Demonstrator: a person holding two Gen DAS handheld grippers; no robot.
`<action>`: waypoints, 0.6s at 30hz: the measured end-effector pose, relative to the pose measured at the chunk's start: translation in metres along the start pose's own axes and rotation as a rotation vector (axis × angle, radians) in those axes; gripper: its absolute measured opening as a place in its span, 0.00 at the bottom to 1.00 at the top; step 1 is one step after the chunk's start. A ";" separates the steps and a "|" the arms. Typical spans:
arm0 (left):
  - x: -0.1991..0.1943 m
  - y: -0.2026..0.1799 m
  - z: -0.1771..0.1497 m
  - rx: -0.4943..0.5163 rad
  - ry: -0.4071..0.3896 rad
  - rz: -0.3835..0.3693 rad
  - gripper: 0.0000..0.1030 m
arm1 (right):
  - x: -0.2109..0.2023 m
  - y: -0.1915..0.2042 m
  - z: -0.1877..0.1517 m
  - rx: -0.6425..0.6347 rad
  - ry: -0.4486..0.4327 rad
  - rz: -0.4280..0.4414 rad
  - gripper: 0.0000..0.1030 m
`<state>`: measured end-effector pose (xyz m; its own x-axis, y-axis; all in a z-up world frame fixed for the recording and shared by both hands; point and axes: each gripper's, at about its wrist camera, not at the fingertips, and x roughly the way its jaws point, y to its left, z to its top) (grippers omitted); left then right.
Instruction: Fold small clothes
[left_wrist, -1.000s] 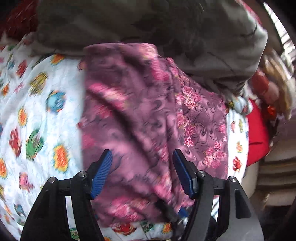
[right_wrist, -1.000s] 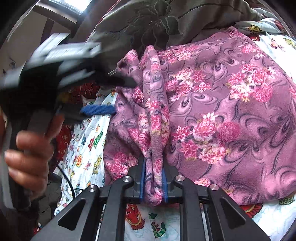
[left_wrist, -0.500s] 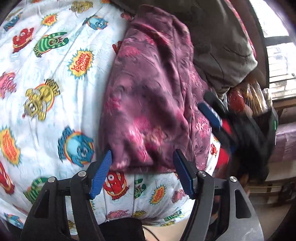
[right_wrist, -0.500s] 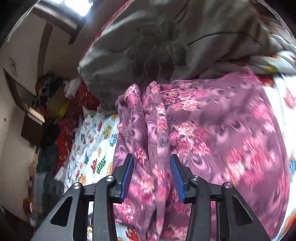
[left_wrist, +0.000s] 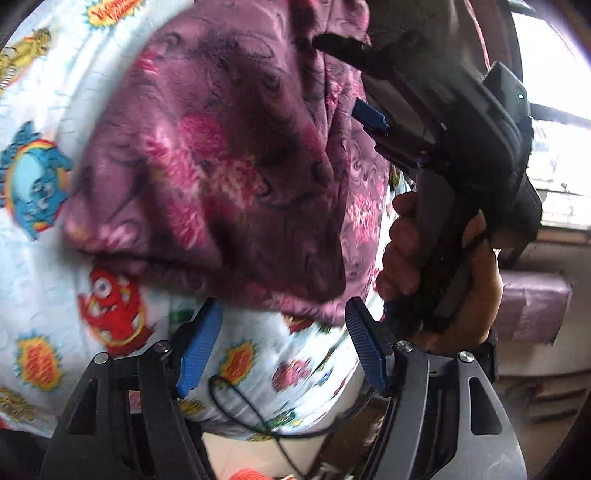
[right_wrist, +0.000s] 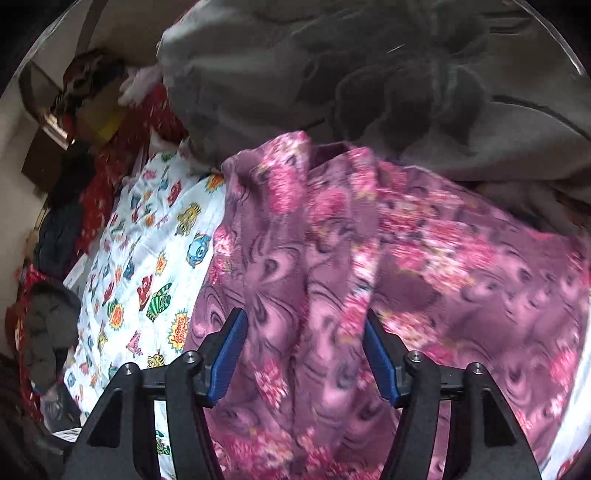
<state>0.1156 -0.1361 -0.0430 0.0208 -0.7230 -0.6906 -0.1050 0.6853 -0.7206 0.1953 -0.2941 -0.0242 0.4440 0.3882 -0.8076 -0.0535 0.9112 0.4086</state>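
Left wrist view, left tool (left_wrist: 282, 345) spread below purple floral garment (left_wrist: 221, 166), right tool (right_wrist: 304, 354) spread over it

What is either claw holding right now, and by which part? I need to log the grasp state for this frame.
Nothing is held. The left claw is open just short of the purple floral garment's edge; the right claw is open over its bunched folds.
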 end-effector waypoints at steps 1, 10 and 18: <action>0.003 0.002 0.004 -0.019 0.002 -0.014 0.65 | 0.003 0.002 0.002 -0.015 0.007 0.011 0.64; 0.000 0.021 0.008 -0.118 0.018 -0.138 0.09 | -0.002 0.032 0.000 -0.203 -0.016 -0.016 0.15; -0.006 -0.032 -0.013 -0.003 0.036 -0.178 0.09 | -0.067 0.043 -0.005 -0.213 -0.143 -0.025 0.14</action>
<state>0.1064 -0.1551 -0.0154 0.0040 -0.8355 -0.5495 -0.1061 0.5461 -0.8310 0.1583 -0.2803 0.0452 0.5688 0.3557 -0.7416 -0.2213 0.9346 0.2786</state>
